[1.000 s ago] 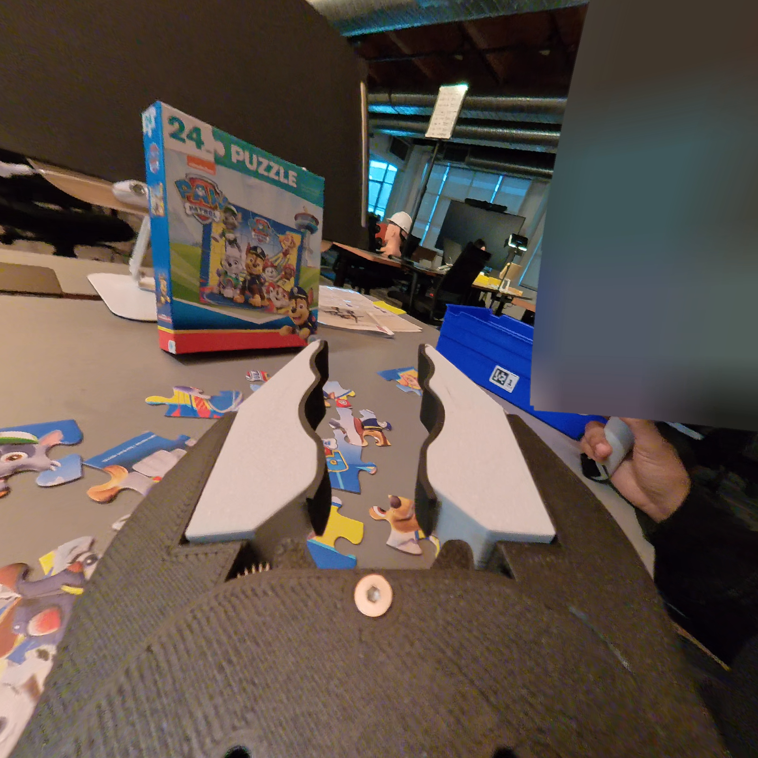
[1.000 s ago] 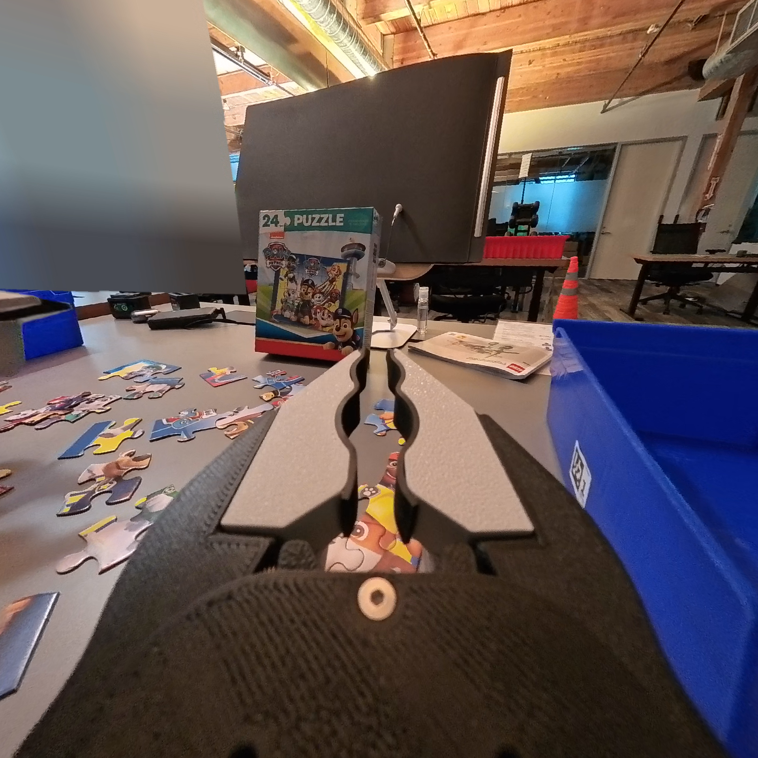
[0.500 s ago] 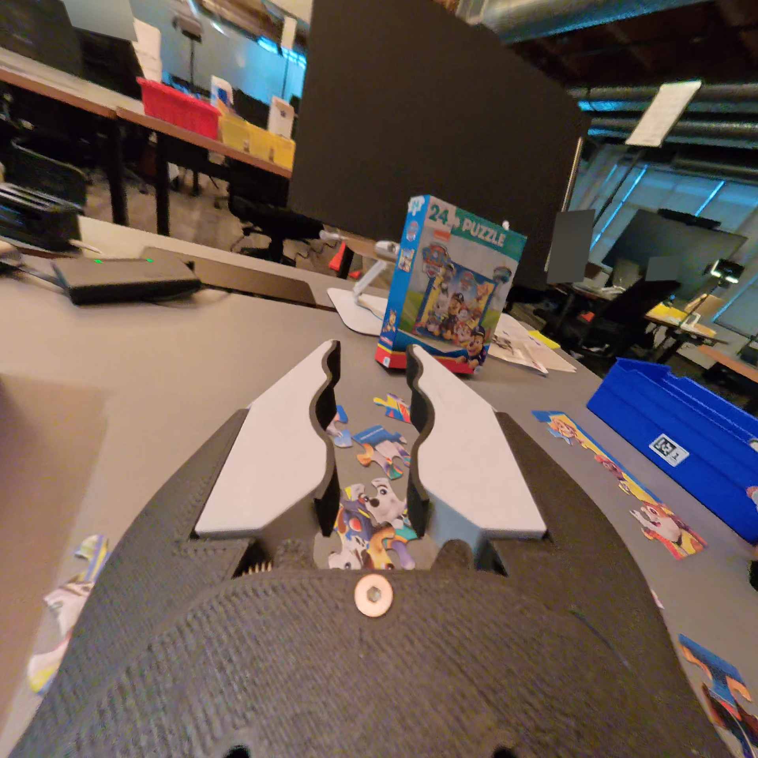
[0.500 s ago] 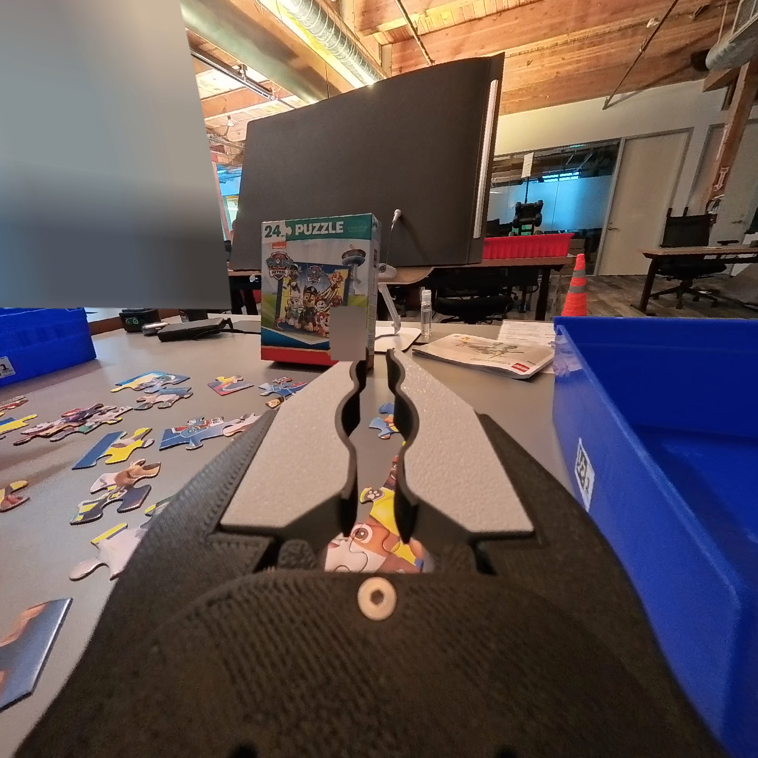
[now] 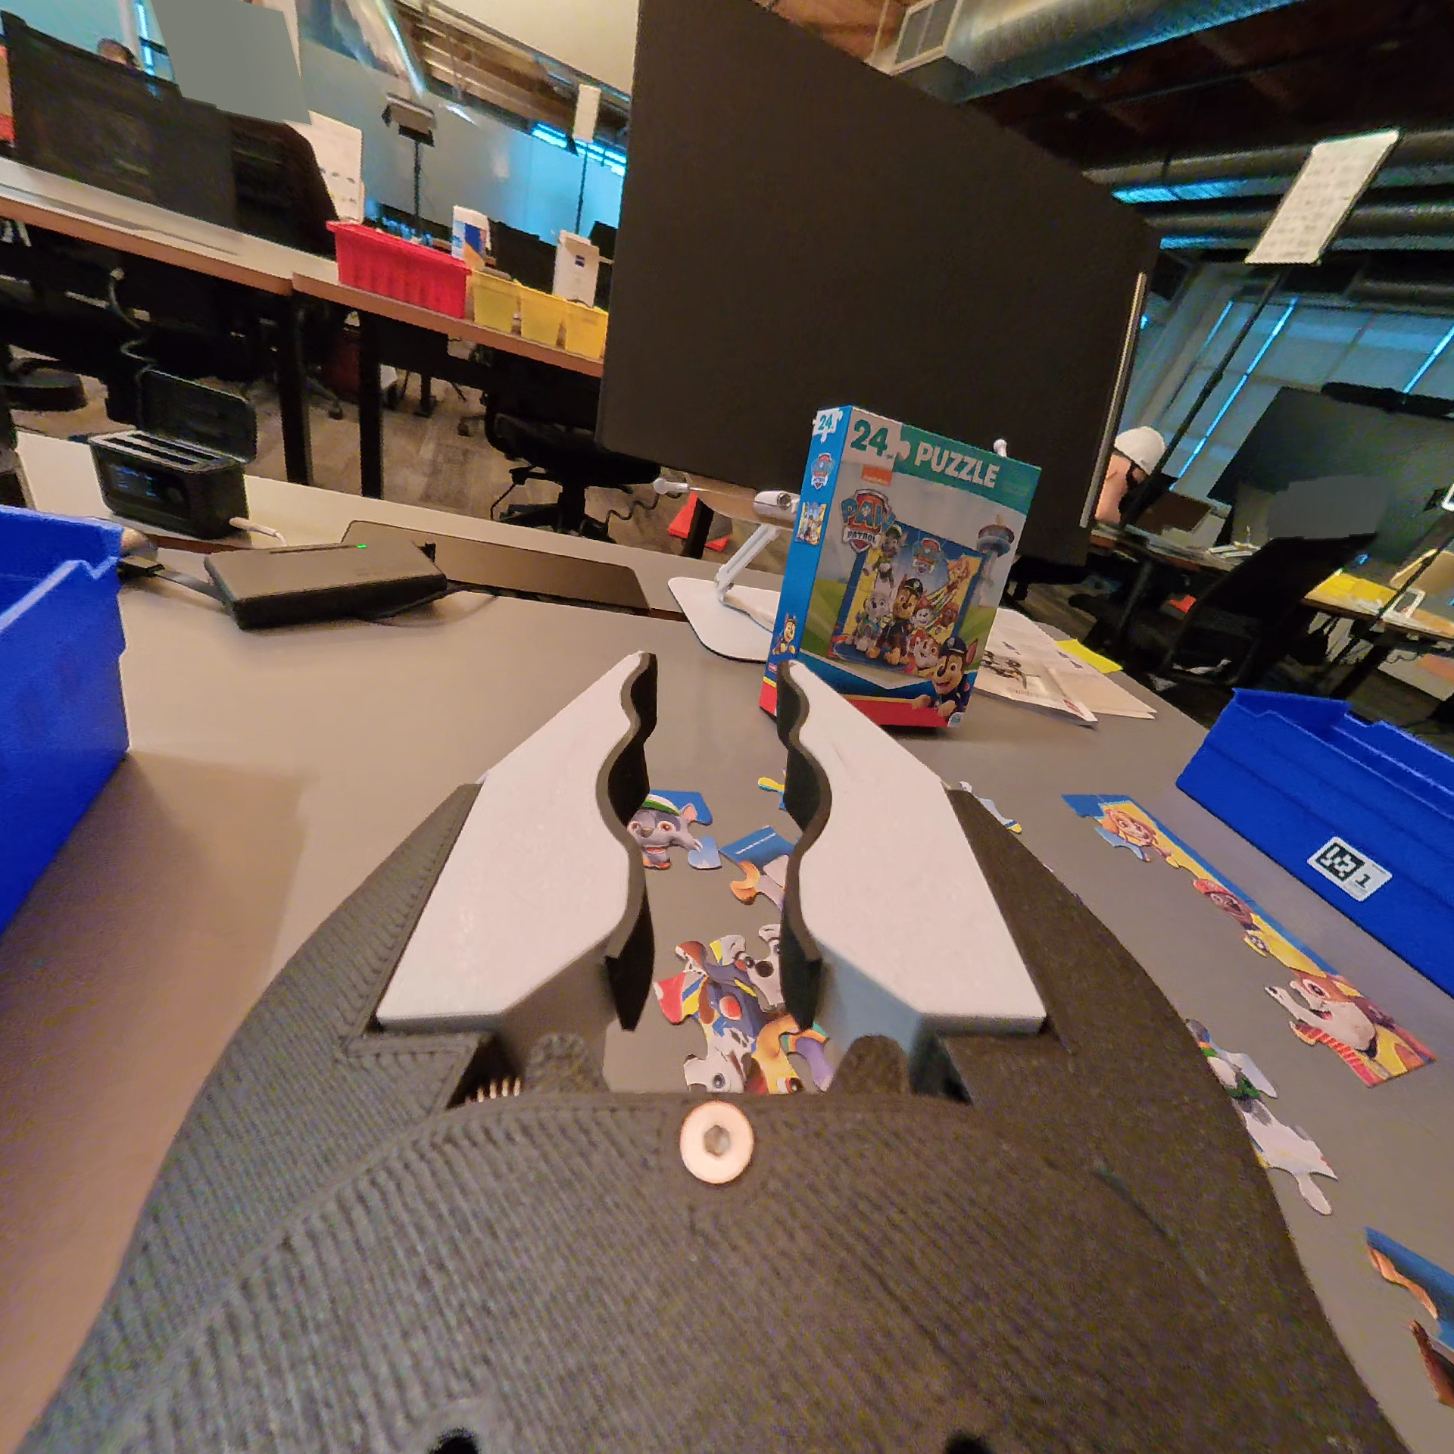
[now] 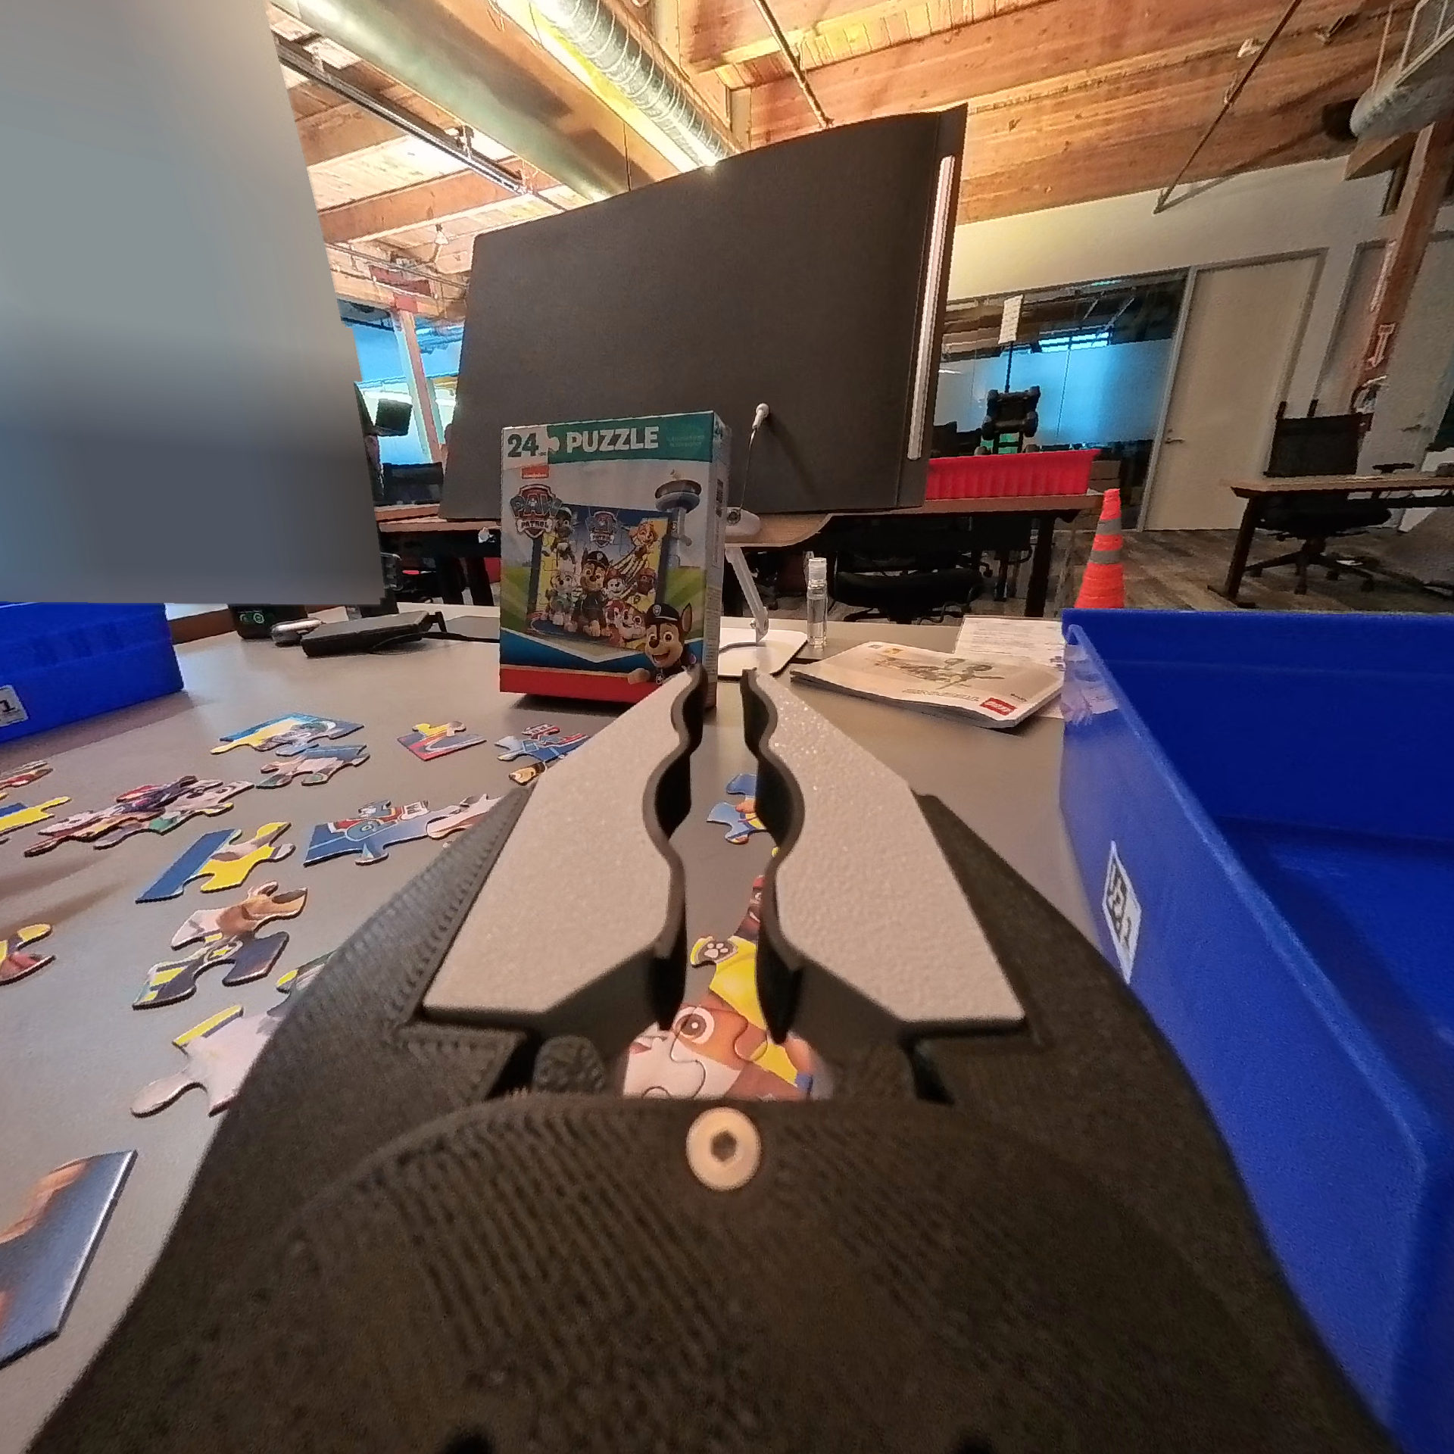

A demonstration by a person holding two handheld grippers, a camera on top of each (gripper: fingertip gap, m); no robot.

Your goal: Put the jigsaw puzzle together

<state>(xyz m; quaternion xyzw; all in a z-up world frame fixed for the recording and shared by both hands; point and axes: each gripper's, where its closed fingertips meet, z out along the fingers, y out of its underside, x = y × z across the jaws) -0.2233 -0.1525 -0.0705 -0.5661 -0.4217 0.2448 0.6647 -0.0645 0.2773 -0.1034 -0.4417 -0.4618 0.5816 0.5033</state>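
Bright overhead light, soft shadows, wide-angle edge distortion.

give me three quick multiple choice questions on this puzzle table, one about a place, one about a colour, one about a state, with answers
1. Where does the puzzle box stand?
A. upright on the table
B. inside a bin
C. flat on the booklet

2. What colour is the bin by the right hand-held gripper?
A. red
B. blue
C. yellow

3. How are the left hand-held gripper fingers?
A. clamped on the box
B. apart, holding nothing
C. clamped on a booklet

Answers: 1 A, it stands on its red bottom edge behind the loose pieces. 2 B, its wall is blue. 3 B, bare table shows between the tips.
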